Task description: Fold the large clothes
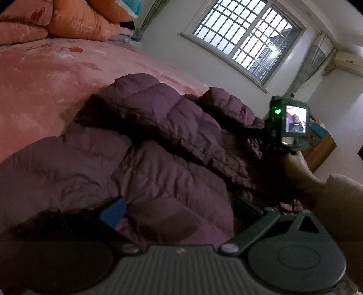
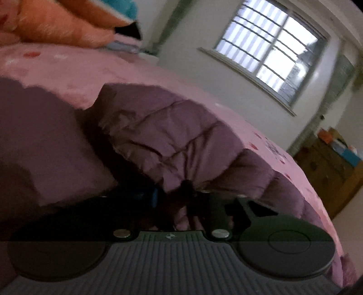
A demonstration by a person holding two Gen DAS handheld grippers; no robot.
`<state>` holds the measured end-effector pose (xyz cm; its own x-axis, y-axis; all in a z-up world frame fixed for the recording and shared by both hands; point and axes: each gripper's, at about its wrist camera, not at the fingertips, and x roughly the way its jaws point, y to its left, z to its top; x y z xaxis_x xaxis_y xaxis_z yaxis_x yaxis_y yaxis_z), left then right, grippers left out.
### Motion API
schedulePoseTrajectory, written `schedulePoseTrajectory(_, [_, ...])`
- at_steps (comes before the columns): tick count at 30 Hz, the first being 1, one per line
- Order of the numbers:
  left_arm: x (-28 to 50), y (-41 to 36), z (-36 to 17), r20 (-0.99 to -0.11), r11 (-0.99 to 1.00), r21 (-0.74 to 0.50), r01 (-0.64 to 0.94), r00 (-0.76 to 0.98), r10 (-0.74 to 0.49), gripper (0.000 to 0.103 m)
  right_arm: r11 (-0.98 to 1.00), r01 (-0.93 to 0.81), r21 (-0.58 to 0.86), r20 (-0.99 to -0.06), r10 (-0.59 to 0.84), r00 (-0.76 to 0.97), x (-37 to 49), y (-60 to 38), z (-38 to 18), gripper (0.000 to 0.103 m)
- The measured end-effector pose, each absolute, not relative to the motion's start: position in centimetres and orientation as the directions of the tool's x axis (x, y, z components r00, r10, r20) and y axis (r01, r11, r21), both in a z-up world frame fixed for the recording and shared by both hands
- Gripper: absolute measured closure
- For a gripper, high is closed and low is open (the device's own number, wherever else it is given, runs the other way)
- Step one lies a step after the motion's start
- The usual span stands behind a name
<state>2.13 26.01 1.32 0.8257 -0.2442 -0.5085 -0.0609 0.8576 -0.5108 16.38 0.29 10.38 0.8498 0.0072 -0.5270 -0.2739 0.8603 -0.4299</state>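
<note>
A purple quilted down jacket [image 1: 158, 140] lies crumpled on a pink bed cover [image 1: 45, 86]. In the left wrist view my left gripper [image 1: 179, 206] rests low over the jacket's near part. Its fingers stand wide apart, with one blue pad [image 1: 113, 212] showing and puffy fabric bulging between them without being pinched. My right gripper [image 1: 251, 128], held by a hand [image 1: 317, 181], reaches into the jacket's right edge. In the right wrist view the right gripper [image 2: 179, 192] is shut on a bunched fold of the jacket [image 2: 172, 136], the fabric gathering at its tips.
Orange and pink quilts [image 1: 74, 20] are piled at the head of the bed. A barred window [image 1: 247, 38] is in the far wall. A wooden dresser [image 2: 326, 172] with boxes on top stands right of the bed, and an air conditioner [image 1: 349, 62] hangs high on the right.
</note>
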Motion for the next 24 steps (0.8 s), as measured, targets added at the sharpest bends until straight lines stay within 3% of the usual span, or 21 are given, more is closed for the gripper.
schedulePoseTrajectory(6, [2.1,26.1,1.4,-0.51,0.849,-0.524,-0.067,0.823,-0.25,0.003,0.93,-0.23,-0.288,-0.45,0.08,0.889,16.4,-0.5,14.7,0.096])
schedulePoseTrajectory(14, [2.0,26.3,1.6,-0.509,0.832,-0.548,-0.082,0.823,-0.254,0.003,0.922,-0.377,-0.09,-0.358,0.323,0.876,13.2,2.2,20.3,0.096])
schedulePoseTrajectory(18, [1.7,26.5,1.7,-0.506,0.826,-0.557,-0.09,0.825,-0.251,0.003,0.882,-0.467,-0.06,-0.405,0.406,0.819,11.6,4.0,19.0,0.096])
schedulePoseTrajectory(24, [1.6,26.4,1.7,-0.508,0.825,-0.557,-0.094,0.825,-0.249,0.003,0.872,-0.486,0.062,-0.552,0.435,0.711,11.4,4.2,12.5,0.095])
